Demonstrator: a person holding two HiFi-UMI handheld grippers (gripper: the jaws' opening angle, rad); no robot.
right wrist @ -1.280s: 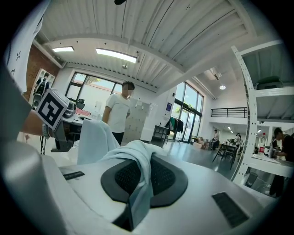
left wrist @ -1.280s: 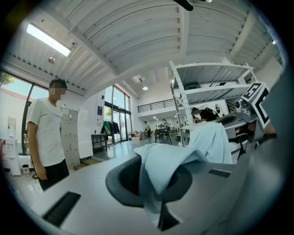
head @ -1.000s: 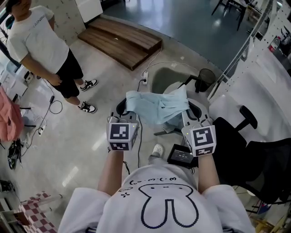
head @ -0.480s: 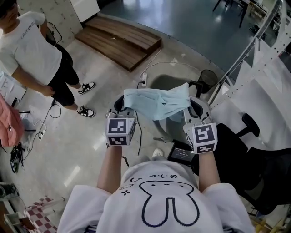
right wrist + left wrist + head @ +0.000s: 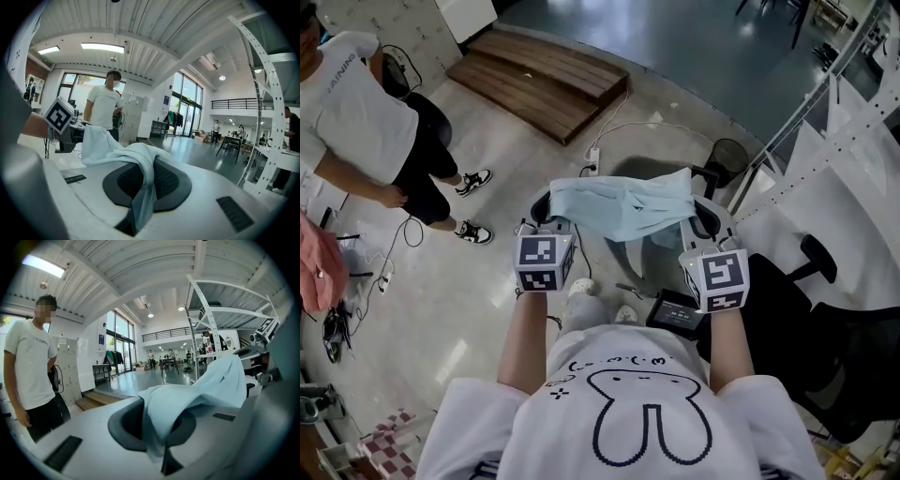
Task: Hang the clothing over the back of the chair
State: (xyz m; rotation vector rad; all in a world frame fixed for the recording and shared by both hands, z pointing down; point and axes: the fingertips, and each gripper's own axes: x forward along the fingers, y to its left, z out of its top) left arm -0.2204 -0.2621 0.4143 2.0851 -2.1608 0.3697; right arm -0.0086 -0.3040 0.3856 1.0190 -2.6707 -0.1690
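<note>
Left hand-held gripper [image 5: 556, 221]: jaws closed on a fold of the cloth [image 5: 623, 206]. Its own view shows the fold [image 5: 159, 446] pinched where the jaws [image 5: 161, 453] meet, with the rest of the cloth [image 5: 197, 390] rising toward the right.

Right hand-held gripper [image 5: 705, 223]: jaws likewise closed on the cloth. Its own view shows a strip [image 5: 140, 201] nipped at the jaw line [image 5: 133, 218] and the cloth [image 5: 117, 150] running off to the left.

Cloth: pale blue, slung in the air between the two grippers and sagging a little in the middle, above the floor [image 5: 469, 309]. Only the head view shows its full span.

Left marker cube [image 5: 60, 115]: seen from the right gripper view, beyond the cloth. The head view shows both cubes from above.

Black chair [image 5: 811, 300]: beside the holder's right forearm, apart from the cloth. Head view only.

Black box [image 5: 677, 311]: on the floor below the grippers. Head view only.

Wooden platform [image 5: 539, 80]: ahead on the floor, with a white power strip [image 5: 592, 156] near it.

Bystander [image 5: 366, 122]: white T-shirt and dark shorts, standing at the left. Appears in both gripper views [image 5: 28, 366] [image 5: 105, 110].

Perforated frame [image 5: 811, 98]: at the right. The gripper views [image 5: 206, 301] [image 5: 265, 79] show it upright, and also the ribbed ceiling [image 5: 140, 28] and glazed hall, which the head view lacks.
</note>
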